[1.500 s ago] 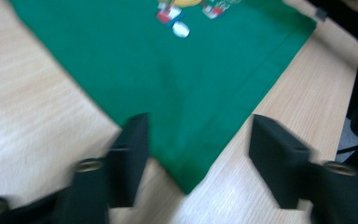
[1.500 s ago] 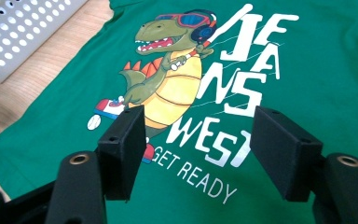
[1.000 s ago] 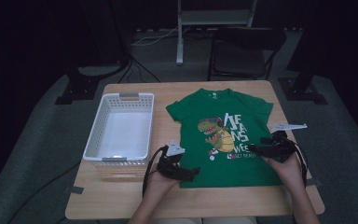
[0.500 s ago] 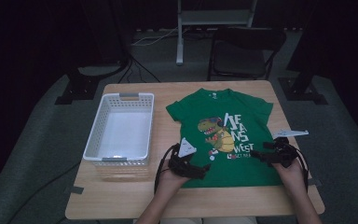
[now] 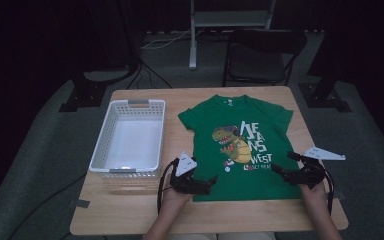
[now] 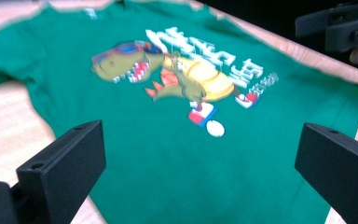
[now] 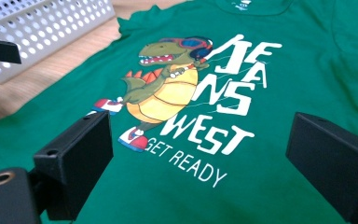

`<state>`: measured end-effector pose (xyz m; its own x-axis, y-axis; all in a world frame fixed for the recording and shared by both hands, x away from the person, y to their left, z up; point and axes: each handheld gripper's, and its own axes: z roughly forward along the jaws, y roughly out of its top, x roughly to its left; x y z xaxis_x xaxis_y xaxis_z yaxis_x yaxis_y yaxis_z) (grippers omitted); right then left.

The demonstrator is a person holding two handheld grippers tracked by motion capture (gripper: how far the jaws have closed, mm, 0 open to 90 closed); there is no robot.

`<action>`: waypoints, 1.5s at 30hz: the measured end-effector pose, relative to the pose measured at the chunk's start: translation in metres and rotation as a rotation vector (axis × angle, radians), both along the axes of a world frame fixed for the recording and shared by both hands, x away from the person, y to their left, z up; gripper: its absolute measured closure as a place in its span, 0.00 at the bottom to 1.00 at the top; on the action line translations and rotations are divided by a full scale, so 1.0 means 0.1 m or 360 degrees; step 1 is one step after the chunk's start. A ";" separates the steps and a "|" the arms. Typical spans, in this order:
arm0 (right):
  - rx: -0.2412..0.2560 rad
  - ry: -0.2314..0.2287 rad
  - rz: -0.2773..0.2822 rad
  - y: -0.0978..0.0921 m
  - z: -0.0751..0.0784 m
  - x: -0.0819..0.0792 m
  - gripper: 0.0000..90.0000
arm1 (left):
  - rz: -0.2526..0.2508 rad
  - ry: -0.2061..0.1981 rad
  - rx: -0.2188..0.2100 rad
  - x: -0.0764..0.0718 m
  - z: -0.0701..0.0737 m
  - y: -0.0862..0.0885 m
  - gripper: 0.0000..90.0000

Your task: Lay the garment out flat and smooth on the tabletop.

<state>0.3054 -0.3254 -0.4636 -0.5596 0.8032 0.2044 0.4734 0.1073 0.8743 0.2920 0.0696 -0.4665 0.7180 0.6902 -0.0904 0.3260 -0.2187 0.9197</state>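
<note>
the green t-shirt (image 5: 237,145) lies flat at frame centre, hem toward the bottom edge; left gripper (image 5: 206,183) and right gripper (image 5: 280,171), jaws wide, flank its lower corners.

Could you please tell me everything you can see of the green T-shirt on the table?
The green T-shirt lies spread flat, front up, on the wooden table, right of the white basket, collar at the far side. It looks like soft knit cloth, short-sleeved, printed with a cartoon dinosaur and white lettering ending "GET READY". The left gripper and right gripper, both open, sit at its near hem corners; whether they touch it is unclear.
</note>
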 end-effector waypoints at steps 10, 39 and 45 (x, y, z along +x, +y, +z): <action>0.0025 -0.0094 -0.0052 -0.09 0.03 -0.13 0.07 | 0.0022 -0.0087 -0.0024 -0.12 -0.02 0.12 0.03; -0.0007 -0.0025 -0.0176 -0.48 -0.08 -0.61 0.07 | 0.0037 -0.0047 -0.0004 -0.58 -0.10 0.59 0.03; -0.0008 -0.0006 -0.0224 -0.62 -0.10 -0.73 0.07 | 0.0068 -0.0064 -0.0035 -0.72 -0.15 0.76 0.03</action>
